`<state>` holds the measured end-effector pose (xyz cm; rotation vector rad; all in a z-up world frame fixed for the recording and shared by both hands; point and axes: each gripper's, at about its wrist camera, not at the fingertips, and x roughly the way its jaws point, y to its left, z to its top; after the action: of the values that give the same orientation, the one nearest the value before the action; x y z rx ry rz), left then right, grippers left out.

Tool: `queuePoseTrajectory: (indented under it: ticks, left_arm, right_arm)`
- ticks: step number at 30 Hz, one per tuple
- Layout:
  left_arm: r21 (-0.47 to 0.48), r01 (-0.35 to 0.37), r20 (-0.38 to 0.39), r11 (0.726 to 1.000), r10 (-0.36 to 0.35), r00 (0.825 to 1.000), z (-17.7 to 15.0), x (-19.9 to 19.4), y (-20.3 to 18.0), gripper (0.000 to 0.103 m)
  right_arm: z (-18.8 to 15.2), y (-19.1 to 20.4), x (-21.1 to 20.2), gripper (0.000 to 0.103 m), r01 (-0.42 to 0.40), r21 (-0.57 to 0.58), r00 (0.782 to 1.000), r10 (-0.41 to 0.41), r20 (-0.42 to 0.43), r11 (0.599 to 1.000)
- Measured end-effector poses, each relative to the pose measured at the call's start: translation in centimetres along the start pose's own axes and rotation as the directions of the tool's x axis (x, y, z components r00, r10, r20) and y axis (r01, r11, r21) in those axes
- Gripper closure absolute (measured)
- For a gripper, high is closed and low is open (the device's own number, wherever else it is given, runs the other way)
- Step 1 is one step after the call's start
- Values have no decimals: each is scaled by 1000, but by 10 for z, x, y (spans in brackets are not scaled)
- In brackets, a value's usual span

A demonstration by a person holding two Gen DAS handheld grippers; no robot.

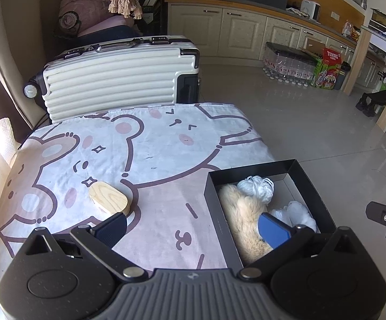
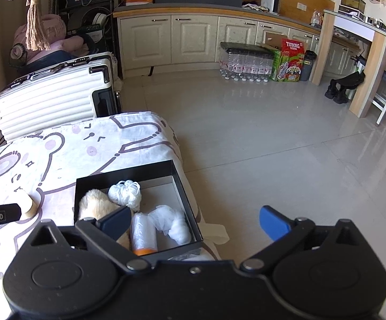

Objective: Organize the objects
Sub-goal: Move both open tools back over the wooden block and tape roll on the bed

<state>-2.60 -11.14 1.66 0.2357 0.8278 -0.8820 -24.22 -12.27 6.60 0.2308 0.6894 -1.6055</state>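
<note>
A black open box (image 1: 262, 169) sits at the near right corner of the bench (image 1: 150, 144), which is draped in a white cloth printed with pink cartoon bears. Inside the box lie a cream plush toy (image 1: 242, 213) along its left wall, a ball of white string (image 1: 257, 188) toward the far wall, a wad of white netting (image 2: 172, 222) to the right, and a clear-wrapped roll with an orange end (image 2: 142, 233) near the front wall. Left of the box, apart from it, an oval pale-wood block (image 1: 108, 197) with visible grain lies flat on the cloth. The left hand-held gripper (image 1: 193, 230) is spread wide and holds nothing, its right finger over the box. The right hand-held gripper (image 2: 195, 224) is likewise wide open and empty, its left finger above the plush toy, its right finger out over the floor (image 2: 273, 138)
</note>
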Motion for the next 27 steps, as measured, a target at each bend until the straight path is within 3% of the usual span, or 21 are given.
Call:
queuePoseTrajectory:
  ticks: [10, 27]
  left_arm:
    - [-37, -30, 5, 999, 30, 1000, 2, 1, 21, 0]
    - [-134, -131, 4, 982, 133, 991, -5, -11, 102, 0]
  right_arm:
    - [3, 13, 5, 0, -27, -1, 1000, 27, 6, 1000]
    - [9, 94, 14, 0, -138, -90, 990, 139, 5, 986]
